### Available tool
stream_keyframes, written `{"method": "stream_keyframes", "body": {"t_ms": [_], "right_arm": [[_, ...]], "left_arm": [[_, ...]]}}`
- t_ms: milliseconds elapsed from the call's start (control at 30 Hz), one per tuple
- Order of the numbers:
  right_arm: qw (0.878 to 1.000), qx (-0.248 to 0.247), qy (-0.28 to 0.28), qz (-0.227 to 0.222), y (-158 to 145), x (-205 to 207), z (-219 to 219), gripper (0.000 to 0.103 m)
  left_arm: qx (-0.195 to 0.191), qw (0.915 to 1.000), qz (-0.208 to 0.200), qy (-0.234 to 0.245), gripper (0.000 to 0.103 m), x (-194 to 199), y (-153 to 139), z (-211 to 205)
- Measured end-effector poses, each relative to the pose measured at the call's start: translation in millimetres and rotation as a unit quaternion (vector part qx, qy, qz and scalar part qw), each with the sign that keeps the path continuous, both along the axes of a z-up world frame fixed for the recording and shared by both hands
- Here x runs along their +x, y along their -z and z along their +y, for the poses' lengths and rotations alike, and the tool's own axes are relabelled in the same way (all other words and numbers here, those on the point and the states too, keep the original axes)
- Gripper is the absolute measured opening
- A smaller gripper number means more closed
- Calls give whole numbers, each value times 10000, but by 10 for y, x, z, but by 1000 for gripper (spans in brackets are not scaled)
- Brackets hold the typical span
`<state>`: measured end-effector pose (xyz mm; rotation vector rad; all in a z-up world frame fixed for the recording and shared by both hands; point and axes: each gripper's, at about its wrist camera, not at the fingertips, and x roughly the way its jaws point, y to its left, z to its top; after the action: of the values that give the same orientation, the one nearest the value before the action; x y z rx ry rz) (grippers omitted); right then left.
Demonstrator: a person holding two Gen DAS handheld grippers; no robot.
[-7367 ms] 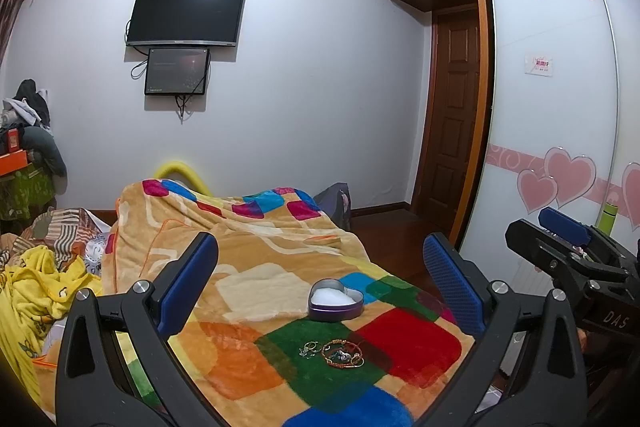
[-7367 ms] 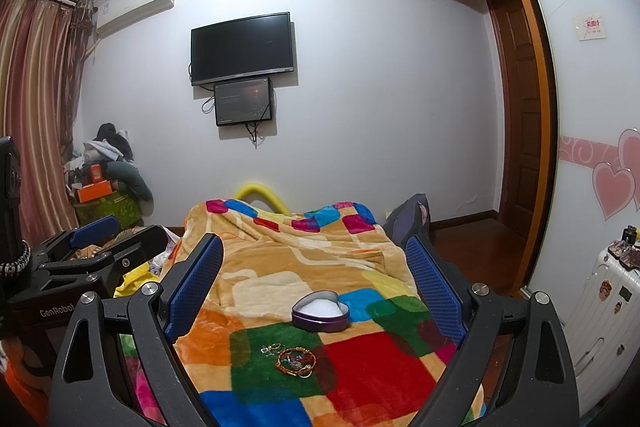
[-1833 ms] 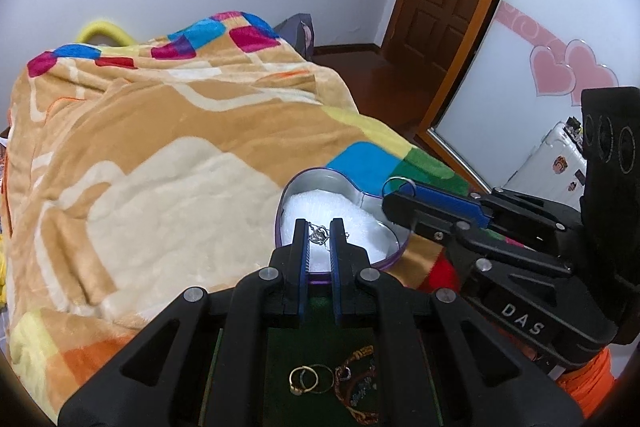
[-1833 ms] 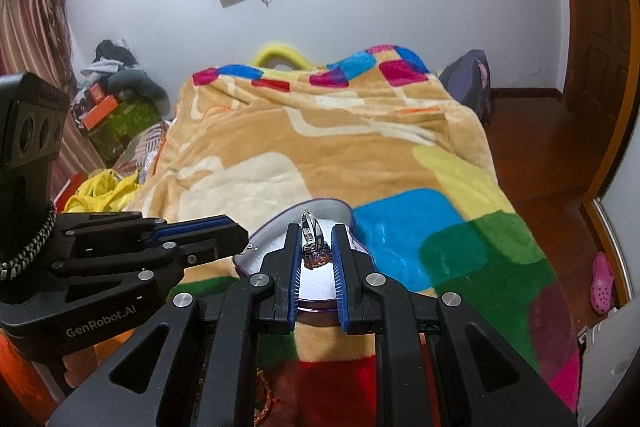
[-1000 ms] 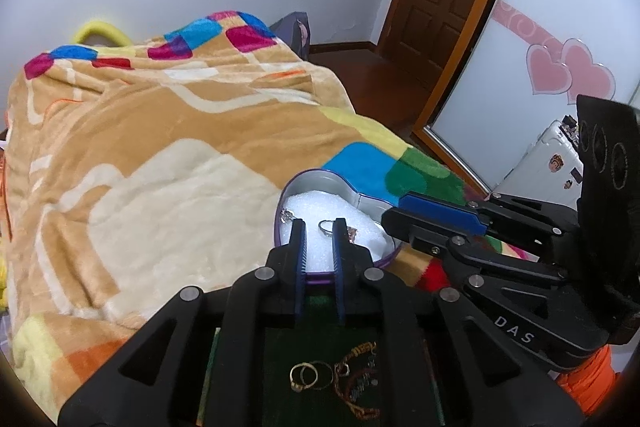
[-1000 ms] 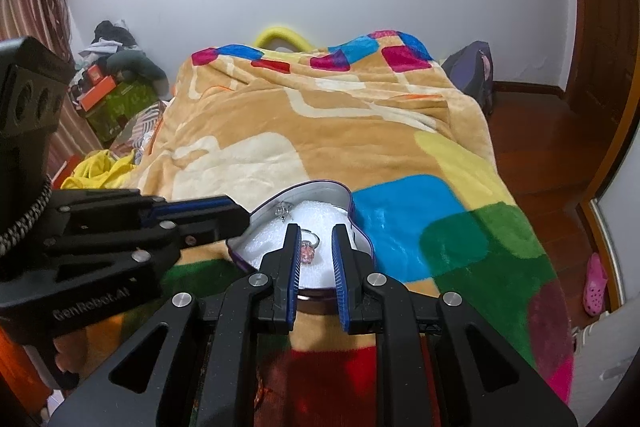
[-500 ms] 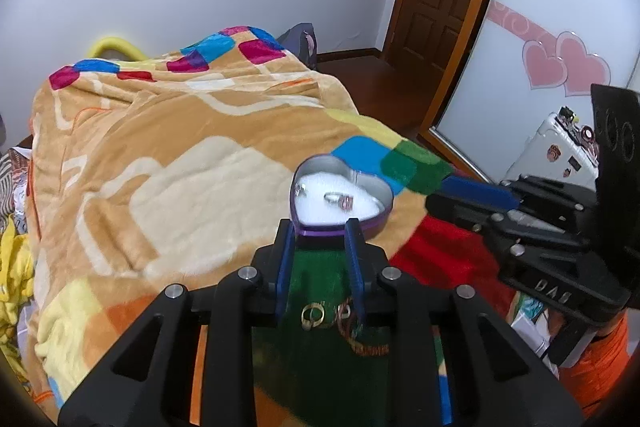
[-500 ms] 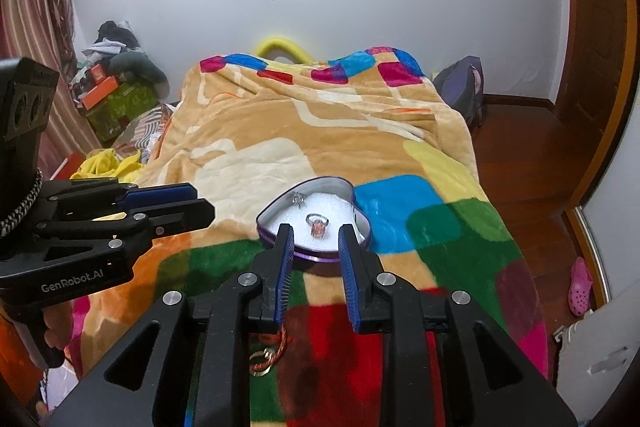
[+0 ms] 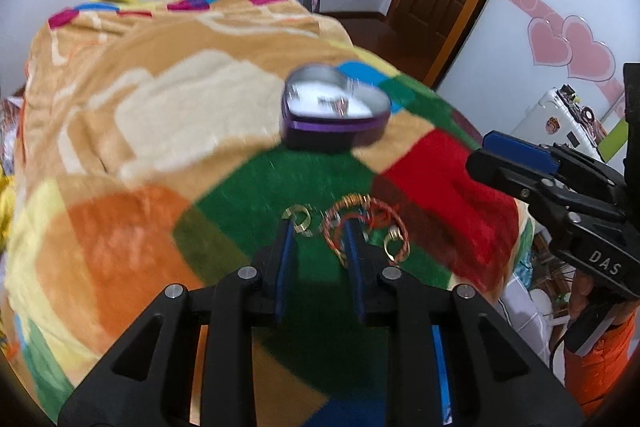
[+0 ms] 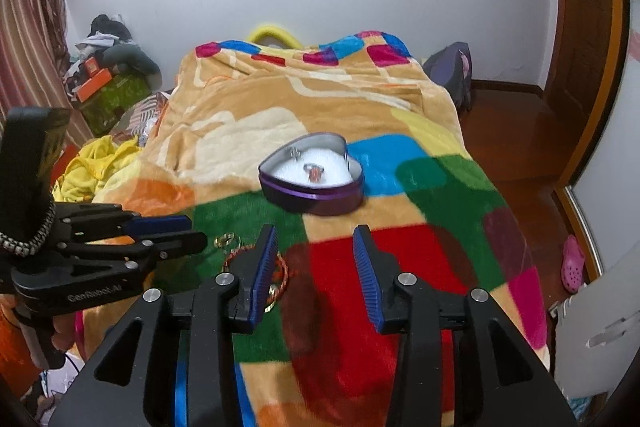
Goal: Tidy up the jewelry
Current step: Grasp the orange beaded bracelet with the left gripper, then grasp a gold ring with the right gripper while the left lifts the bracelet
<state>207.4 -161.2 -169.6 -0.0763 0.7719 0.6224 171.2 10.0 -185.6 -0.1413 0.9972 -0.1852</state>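
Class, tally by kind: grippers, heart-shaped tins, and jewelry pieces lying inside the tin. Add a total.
grippers: 2 (left gripper, right gripper)
heart-shaped tin: 1
jewelry pieces in the tin: 2 (ring with red stone, small silver piece)
Total: 5

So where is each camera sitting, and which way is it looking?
Left wrist: on the left gripper, looking down its open fingers at the gold rings and bracelet; the right gripper pokes in.
Right wrist: on the right gripper, facing the blanket; the left gripper shows.
Both see the heart-shaped box.
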Motion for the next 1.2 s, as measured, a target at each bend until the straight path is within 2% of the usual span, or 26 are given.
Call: {"method": "stream_keyframes", "body": {"t_ms": [267,333,433,600,667,733,933,1200], "right_arm": [[9998,-30,97,186,151,-63,-83,36],[9997,-73,122,174,165,-79,-96,36],[9997,-120,127,163,187,-98,-100,36],[9996,-117,101,219,225,-105,-98,36],[9996,-88,94,234,230,-111,-98,36],[9996,-73,80,249,237,-124,-100,36],[9995,-87,24,317,277,-139,-80,36],[9986,-182,-255,435,367,-162,121,36]], "left_arm": [[-316,9989,349,-89,25,-23,242,-178],[-513,9975,443,-204,25,-15,324,-184],[-638,9964,414,-373,23,-27,347,-170],[-541,9970,359,-430,15,-66,337,-176],[-485,9973,341,-436,6,-65,322,-182],[-372,9979,318,-430,5,-55,302,-183],[-303,9985,84,-440,5,-99,145,-124],[-125,9963,-570,-633,5,-189,-242,45]]}}
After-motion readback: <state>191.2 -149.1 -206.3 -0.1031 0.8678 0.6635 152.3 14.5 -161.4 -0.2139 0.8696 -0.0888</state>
